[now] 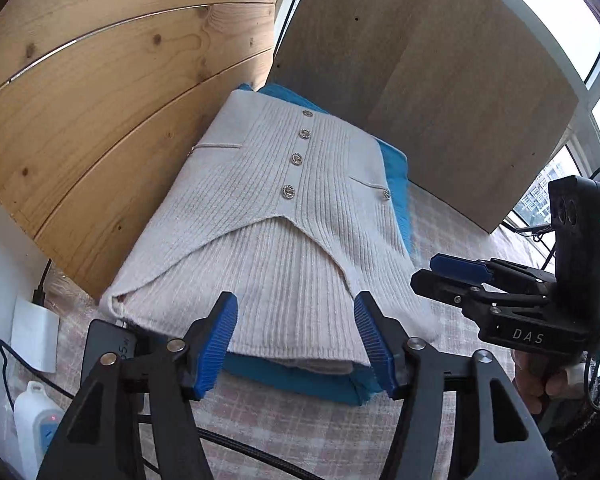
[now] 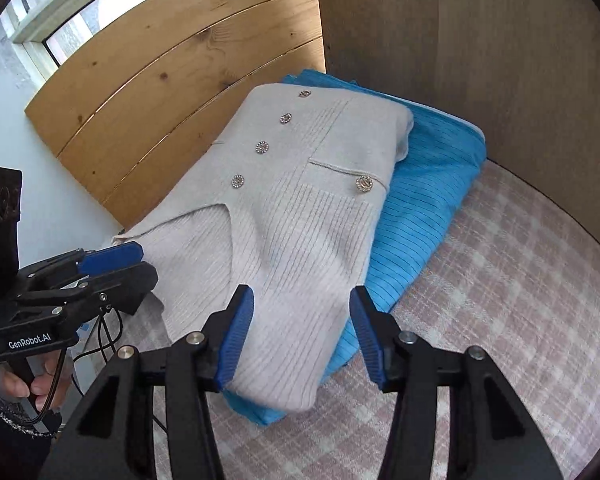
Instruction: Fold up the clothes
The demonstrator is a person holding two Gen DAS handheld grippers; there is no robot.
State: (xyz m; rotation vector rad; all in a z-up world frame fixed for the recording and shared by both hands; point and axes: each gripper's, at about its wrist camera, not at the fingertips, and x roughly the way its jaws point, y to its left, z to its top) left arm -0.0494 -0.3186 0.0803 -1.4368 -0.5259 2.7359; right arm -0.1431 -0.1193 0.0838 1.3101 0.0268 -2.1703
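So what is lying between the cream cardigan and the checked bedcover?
A folded blue garment, under the cream cardigan and on the checked bedcover; both wrist views show it.

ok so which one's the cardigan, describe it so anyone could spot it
On the pink checked bedcover, by the wooden headboard, sits a folded stack. The cream ribbed cardigan is the top layer, with sparkly round buttons; the blue garment beneath has none showing.

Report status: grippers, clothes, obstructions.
Left gripper open, right gripper open, both empty. Cream cardigan folded, atop blue garment. Nothing blocking.
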